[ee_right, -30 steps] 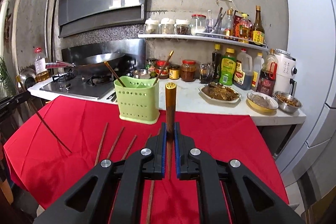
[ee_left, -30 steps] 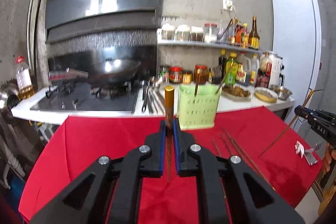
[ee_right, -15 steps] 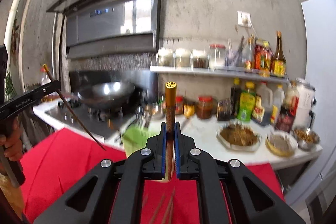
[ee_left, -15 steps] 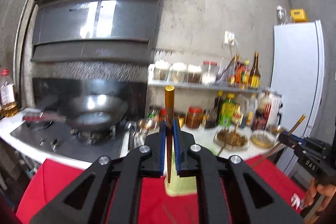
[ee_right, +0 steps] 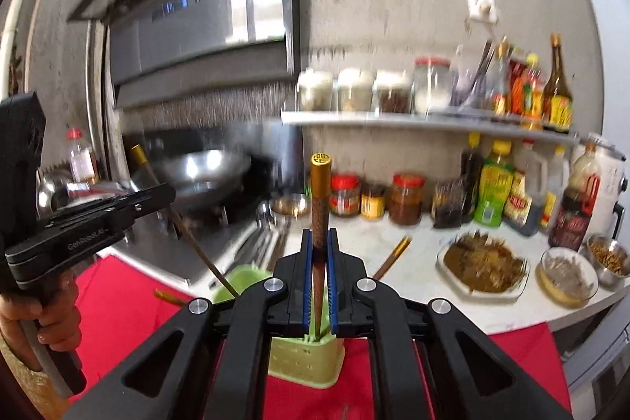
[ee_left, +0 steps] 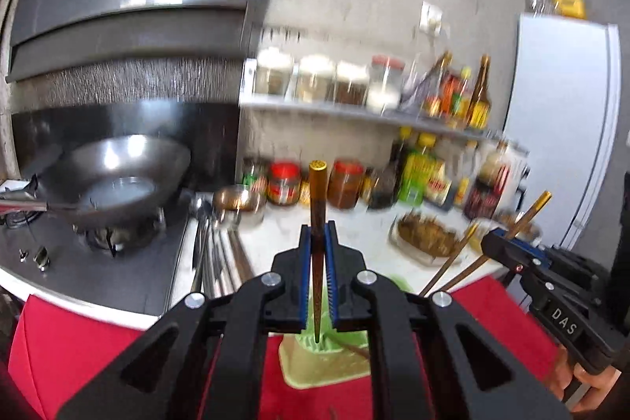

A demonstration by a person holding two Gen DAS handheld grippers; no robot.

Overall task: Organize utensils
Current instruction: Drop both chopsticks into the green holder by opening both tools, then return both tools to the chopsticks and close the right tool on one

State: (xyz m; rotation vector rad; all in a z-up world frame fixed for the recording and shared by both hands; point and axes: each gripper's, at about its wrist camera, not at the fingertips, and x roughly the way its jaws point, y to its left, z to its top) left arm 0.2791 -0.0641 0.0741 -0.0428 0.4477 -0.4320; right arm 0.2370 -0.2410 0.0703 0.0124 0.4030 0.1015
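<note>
- Left gripper (ee_left: 318, 254): jaws clenched on a brown chopstick (ee_left: 317, 207), held upright between the blue pads, gold cap above, tip over the green utensil holder (ee_left: 327, 361).
- Right gripper (ee_right: 319, 256): jaws clamped on a second chopstick (ee_right: 319, 199), same upright pose, lower end at the holder's rim.
- Holder stands on the red cloth (ee_right: 118, 302); other chopsticks lean in it.
- Beyond: white counter (ee_right: 417, 262), wok (ee_left: 114, 176), blurred jars.
</note>
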